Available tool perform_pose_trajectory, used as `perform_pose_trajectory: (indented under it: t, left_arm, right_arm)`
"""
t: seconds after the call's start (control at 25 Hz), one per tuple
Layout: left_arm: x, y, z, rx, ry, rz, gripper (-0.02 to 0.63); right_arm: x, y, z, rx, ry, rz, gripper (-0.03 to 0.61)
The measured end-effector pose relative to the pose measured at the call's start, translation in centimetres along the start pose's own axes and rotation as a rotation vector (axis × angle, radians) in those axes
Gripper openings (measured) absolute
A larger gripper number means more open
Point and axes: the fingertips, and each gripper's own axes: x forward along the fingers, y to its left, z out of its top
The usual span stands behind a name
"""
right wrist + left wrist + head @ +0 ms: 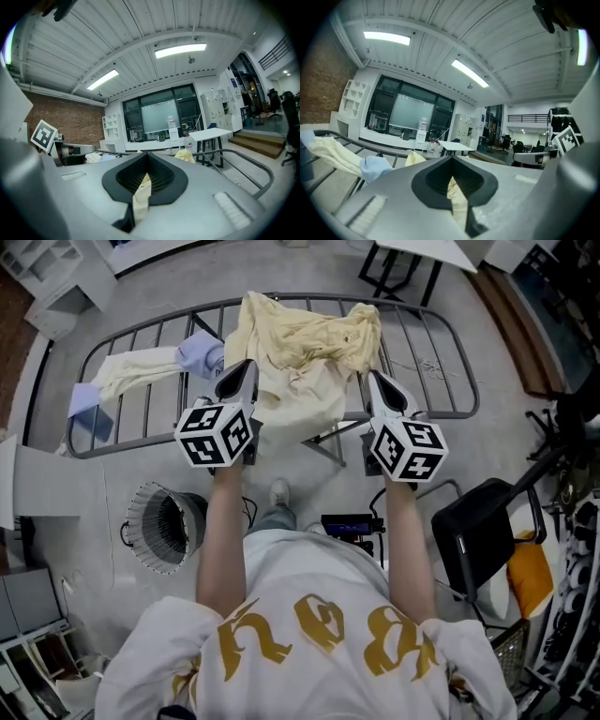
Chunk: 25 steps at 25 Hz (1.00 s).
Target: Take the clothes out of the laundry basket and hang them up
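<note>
Currently: left gripper, right gripper clamped on yellow garment (fabric pinched between jaws), over drying rack.

A loft-style lab or workshop: red brick wall, white ribbed metal ceiling with long strip lights, grey concrete floor, white-topped table, black-framed glass partition.

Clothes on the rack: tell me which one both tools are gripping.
The pale yellow garment in the middle of the rack: left tool and right tool each pinch its edge. The cream-and-lilac garment at the left lies untouched.
</note>
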Motion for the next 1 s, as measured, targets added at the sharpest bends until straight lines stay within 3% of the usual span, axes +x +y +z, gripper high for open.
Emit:
perform_pose_trajectory:
  t: [0.44,1.0]
  left_arm:
    - [-0.6,-2.1,-1.4,-0.003,0.020,-0.041,0.002]
    - [-0.8,-1.8,-2.4,-0.010,0.051,-0.034,0.002]
  right_arm:
    - [-1.5,0.9,-0.8,-0.005,0.007,-0.003,0.026]
    - [-1.4,1.4,-1.6,-0.018,0.028,0.025,0.026]
